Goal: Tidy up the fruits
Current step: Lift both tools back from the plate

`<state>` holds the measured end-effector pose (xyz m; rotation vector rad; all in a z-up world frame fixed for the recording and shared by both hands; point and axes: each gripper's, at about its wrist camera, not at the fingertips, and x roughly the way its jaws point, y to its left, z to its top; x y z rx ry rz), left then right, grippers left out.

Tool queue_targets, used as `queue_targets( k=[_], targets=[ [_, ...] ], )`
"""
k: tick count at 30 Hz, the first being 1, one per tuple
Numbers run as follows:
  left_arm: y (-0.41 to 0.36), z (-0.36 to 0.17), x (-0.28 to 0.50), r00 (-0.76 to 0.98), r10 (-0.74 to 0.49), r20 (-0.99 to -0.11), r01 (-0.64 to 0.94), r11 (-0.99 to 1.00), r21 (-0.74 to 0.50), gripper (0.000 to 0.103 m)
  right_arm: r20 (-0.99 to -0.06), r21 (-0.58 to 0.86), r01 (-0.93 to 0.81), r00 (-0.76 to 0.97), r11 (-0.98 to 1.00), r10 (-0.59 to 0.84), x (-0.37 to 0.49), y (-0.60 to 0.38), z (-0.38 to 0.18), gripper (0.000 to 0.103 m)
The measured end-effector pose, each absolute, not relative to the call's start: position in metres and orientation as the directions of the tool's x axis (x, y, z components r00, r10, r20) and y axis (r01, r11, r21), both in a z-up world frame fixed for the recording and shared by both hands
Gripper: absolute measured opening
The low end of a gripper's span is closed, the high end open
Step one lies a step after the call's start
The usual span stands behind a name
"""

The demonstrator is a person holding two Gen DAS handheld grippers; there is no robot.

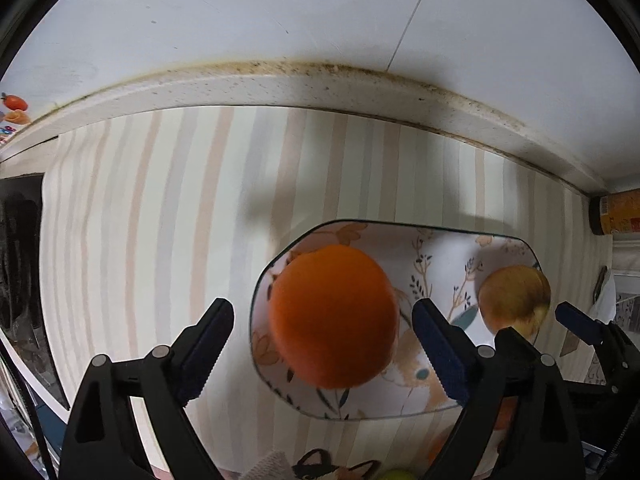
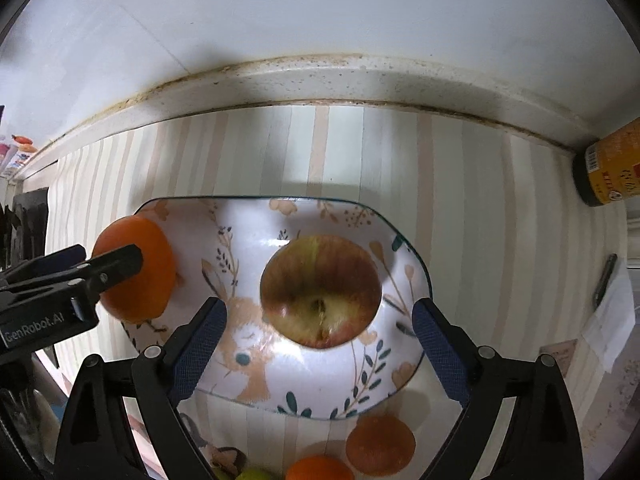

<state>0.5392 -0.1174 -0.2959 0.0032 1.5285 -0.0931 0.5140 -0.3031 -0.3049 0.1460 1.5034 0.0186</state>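
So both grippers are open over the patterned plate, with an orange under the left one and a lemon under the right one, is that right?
Not quite. The fruit under the right gripper is an apple, red and yellow with its stem hollow showing, as the right wrist view shows. The rest holds: both stand open over the patterned plate, the orange under the left gripper.

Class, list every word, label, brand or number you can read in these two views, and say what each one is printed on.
"GenRobot.AI": on the body of the left gripper, seen in the right wrist view.
Print on the yellow jar label: too blurred to read.
Print on the colourful packets at far left: too small to read.
Nothing else legible.
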Motion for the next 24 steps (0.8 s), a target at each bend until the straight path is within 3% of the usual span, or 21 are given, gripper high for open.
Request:
queue_targets(
  k=[13,24],
  targets=[
    [-0.094,-0.238,0.471,0.239,0.008,-0.971,0.051,0.998,0.021,0.091,-0.990,0.034,0.117,0.143,0.993,0.017,0.454,-0.287,-0.264,0.096],
    [-0.082,-0.182,0.403,0.335,-0.027,-0.942,0.082,0.997,0.001,0.091,-0.958,0.047,0.159,0.285,0.986,0.000,0.380,-0.283,-0.200,0.096]
  ],
)
